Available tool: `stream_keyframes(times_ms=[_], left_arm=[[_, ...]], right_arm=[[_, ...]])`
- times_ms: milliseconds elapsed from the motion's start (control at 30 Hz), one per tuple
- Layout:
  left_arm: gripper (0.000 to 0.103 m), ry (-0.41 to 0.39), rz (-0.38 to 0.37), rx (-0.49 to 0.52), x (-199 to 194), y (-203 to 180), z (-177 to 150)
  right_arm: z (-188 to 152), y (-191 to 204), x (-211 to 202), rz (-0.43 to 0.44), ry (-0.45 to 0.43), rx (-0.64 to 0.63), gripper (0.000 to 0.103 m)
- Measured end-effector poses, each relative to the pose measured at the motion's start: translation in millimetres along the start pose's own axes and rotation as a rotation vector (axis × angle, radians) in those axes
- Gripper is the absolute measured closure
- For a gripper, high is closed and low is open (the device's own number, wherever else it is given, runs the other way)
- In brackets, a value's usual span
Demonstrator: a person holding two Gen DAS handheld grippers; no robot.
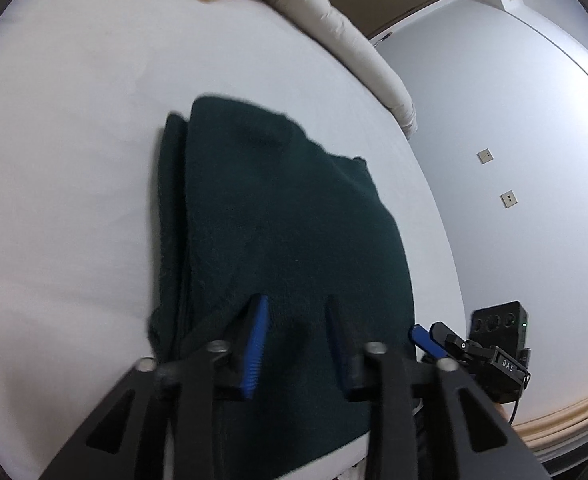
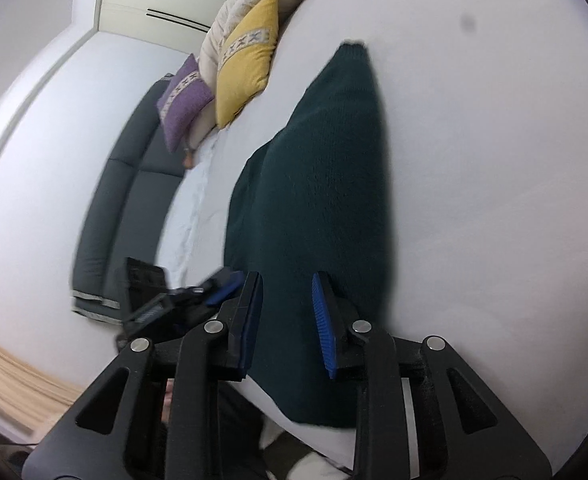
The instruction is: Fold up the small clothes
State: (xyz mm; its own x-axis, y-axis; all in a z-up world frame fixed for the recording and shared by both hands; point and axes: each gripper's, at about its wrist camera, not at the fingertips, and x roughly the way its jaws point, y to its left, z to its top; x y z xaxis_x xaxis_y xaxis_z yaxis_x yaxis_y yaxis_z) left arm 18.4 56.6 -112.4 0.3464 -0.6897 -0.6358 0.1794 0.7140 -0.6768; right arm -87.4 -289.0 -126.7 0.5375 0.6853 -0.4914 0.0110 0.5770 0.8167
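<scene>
A dark green knitted garment (image 1: 278,216) lies folded in layers on the white bed (image 1: 74,160). It also shows in the right wrist view (image 2: 326,184). My left gripper (image 1: 294,304) is open, its blue-padded fingers just above the garment's near edge. My right gripper (image 2: 288,280) is open above the same near edge, fingers apart with cloth showing between them. The right gripper also shows at the right of the left wrist view (image 1: 430,334). The left gripper shows blurred in the right wrist view (image 2: 222,284).
A yellow pillow (image 2: 250,60) and a purple pillow (image 2: 184,100) lie at the bed's head beside a cream duvet (image 1: 346,36). A dark grey headboard (image 2: 122,200) runs along the wall. The bed's near edge is right under both grippers.
</scene>
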Motion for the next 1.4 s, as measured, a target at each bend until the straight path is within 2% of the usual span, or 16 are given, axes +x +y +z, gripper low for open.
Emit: stream_keyframes(times_ms=[67, 133, 167, 233, 300, 367, 467, 567, 700, 767, 867, 967, 1033, 1100, 1200, 1400], left_arm=[[0.049, -0.055, 0.053, 0.04, -16, -13, -3], [0.032, -0.128, 0.099, 0.108, -33, -32, -6], [0.028, -0.168, 0.125, 0.152, -42, -44, -9], [0.011, -0.255, 0.197, 0.238, -59, -68, -17], [0.0, -0.367, 0.28, 0.316, -79, -90, -30], [0.0, -0.458, 0.355, 0.382, -94, -106, -41], [0.0, -0.539, 0.514, 0.476, -107, -129, -53], [0.0, -0.634, 0.618, 0.521, -124, -149, -63], [0.0, -0.705, 0.718, 0.522, -145, -162, -68], [0.0, -0.675, 0.709, 0.49, -150, -162, -64], [0.0, -0.546, 0.665, 0.413, -148, -150, -54], [0.0, -0.482, 0.636, 0.373, -139, -140, -52], [0.0, -0.447, 0.648, 0.361, -134, -137, -55], [0.0, -0.417, 0.646, 0.368, -129, -136, -57], [0.0, -0.401, 0.652, 0.362, -123, -132, -61], [0.0, -0.34, 0.655, 0.331, -99, -108, -62]], right_arm=[[1, 6, -22, -0.103, -0.054, -0.029, 0.055], [0, 18, -41, -0.107, -0.099, -0.061, 0.054], [-1, 27, -52, -0.133, -0.126, -0.091, 0.05], [-3, 47, -66, -0.202, -0.173, -0.154, 0.043], [-12, 74, -78, -0.292, -0.223, -0.252, 0.036], [-22, 102, -82, -0.377, -0.272, -0.338, 0.026], [-38, 139, -86, -0.477, -0.35, -0.45, 0.014], [-44, 175, -93, -0.501, -0.42, -0.515, 0.011], [-57, 208, -102, -0.524, -0.473, -0.562, 0.007], [-66, 219, -107, -0.554, -0.505, -0.569, 0.002], [-72, 239, -104, -0.586, -0.513, -0.572, 0.0], [-74, 254, -97, -0.612, -0.418, -0.588, 0.0], [-72, 256, -90, -0.637, -0.354, -0.561, 0.0], [-73, 255, -86, -0.636, -0.343, -0.542, 0.0], [-75, 249, -76, -0.692, -0.336, -0.537, 0.0], [-70, 207, -49, -0.737, -0.292, -0.473, 0.0]])
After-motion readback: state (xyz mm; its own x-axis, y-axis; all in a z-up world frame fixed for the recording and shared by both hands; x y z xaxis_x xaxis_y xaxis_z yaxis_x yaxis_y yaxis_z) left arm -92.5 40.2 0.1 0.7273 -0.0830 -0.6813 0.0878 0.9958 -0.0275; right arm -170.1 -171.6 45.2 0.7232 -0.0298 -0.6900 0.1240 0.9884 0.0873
